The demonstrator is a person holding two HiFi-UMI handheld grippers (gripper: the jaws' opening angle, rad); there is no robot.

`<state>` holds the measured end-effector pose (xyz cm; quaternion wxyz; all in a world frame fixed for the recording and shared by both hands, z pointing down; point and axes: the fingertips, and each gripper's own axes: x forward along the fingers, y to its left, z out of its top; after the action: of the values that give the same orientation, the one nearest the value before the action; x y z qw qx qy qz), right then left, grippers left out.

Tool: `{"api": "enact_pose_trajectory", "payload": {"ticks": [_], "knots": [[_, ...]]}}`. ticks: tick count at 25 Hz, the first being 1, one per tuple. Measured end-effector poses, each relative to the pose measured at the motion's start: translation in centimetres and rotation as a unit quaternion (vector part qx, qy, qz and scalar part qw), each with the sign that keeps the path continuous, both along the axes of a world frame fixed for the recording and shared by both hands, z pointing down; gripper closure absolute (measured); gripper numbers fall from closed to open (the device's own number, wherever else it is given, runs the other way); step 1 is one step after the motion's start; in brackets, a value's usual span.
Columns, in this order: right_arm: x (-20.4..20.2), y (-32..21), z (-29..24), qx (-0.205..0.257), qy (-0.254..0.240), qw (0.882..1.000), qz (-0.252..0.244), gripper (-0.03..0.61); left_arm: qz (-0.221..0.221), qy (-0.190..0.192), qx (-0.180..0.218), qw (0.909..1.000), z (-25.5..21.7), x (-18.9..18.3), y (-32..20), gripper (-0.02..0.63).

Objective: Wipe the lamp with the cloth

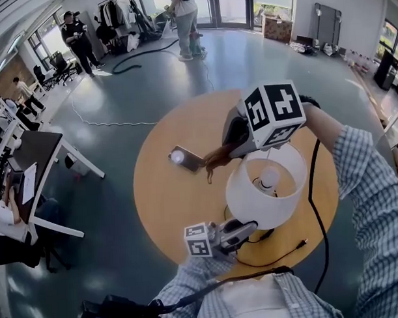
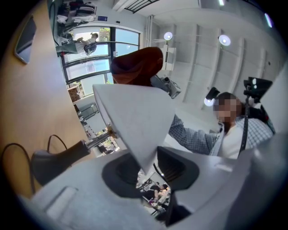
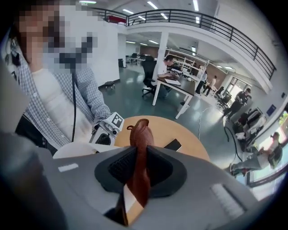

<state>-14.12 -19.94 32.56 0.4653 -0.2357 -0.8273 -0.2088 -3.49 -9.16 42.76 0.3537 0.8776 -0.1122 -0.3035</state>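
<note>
two grippers: left (image 2: 146, 170) pinches lampshade rim (image 1: 240, 212), right (image 3: 139, 170) holds cloth (image 3: 140, 139).

The lamp (image 1: 265, 185) is standing on the round surface (image 1: 163, 202), right of its middle, its wide white shade (image 1: 253, 205) filling the air above its base. The left tool (image 1: 248, 228) is clamping the shade's near rim and blocking that side; the right tool (image 1: 230, 147), pinching the cloth (image 1: 215, 162), is crowding the far-left rim. Left of the lamp a phone (image 1: 184, 157) is lying near the cloth, and bare wood is lying open beyond it. Right of the lamp a black cable (image 1: 312, 184) is hanging down, and a thin cord (image 1: 280, 255) is snaking in front of the lamp.
</note>
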Motion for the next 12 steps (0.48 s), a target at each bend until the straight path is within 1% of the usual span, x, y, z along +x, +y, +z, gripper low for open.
{"api": "enact_pose_trajectory", "payload": {"ticks": [4, 7, 10, 12], "knots": [[-0.7, 3.9, -0.1, 0.034, 0.004, 0.997, -0.066, 0.512, -0.010, -0.004, 0.002, 0.9999, 0.0, 0.0, -0.1, 0.502], [-1.2, 7.0, -0.4, 0.065, 0.008, 0.991, -0.114, 0.513, -0.013, -0.004, 0.001, 0.9999, 0.2, -0.4, -0.2, 0.502], [-0.9, 9.1, 0.0, 0.127, 0.015, 0.978, -0.166, 0.513, -0.013, -0.003, -0.001, 0.9999, 0.4, -0.5, -0.2, 0.502], [-0.3, 10.5, 0.7, 0.162, 0.021, 0.968, -0.192, 0.514, -0.014, -0.003, -0.001, 0.9999, 0.4, -0.5, -0.2, 0.502]]}}
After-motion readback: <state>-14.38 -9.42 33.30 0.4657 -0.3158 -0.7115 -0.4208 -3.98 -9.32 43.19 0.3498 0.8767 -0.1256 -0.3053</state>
